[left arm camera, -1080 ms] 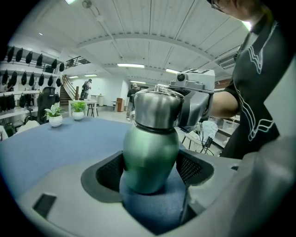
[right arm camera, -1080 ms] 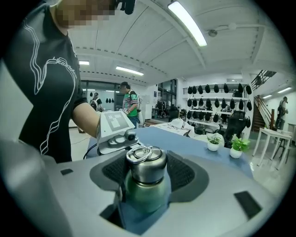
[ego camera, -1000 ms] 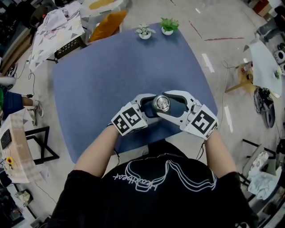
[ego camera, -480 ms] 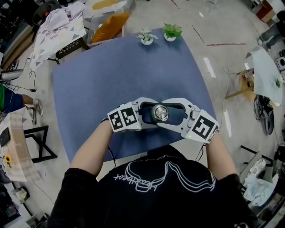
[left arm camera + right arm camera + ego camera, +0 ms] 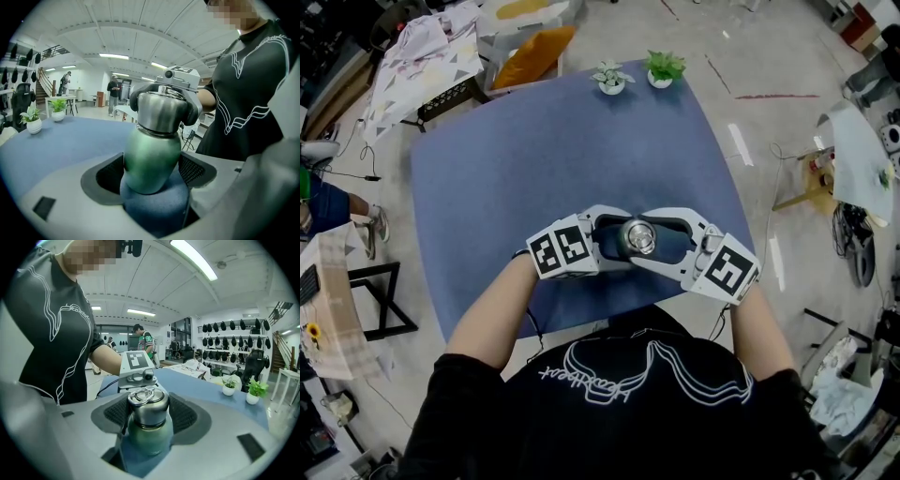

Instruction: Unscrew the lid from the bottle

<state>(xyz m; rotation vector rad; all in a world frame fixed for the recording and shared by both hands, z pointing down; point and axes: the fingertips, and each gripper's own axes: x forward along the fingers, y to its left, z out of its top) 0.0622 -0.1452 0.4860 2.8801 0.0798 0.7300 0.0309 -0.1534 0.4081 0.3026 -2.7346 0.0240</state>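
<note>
A green bottle (image 5: 151,159) with a steel lid (image 5: 638,237) stands on the blue table (image 5: 525,159), near its front edge. My left gripper (image 5: 617,242) comes in from the left, shut on the bottle's lower green body; its dark pads (image 5: 108,172) press both sides. My right gripper (image 5: 659,236) comes in from the right and is shut on the lid (image 5: 148,405), which has a ring on top. In the left gripper view the right gripper's pads (image 5: 191,108) wrap the lid (image 5: 161,110). The bottle's base is hidden behind the jaws.
Two small potted plants (image 5: 611,77) (image 5: 662,67) sit at the table's far edge. An orange cushion (image 5: 530,52), patterned cloth (image 5: 422,56) and other clutter lie on the floor around the table. People stand far off in the room.
Both grippers have turned a little about the bottle since a second ago, the left one more. The bottle stays where it was and both grips hold.
</note>
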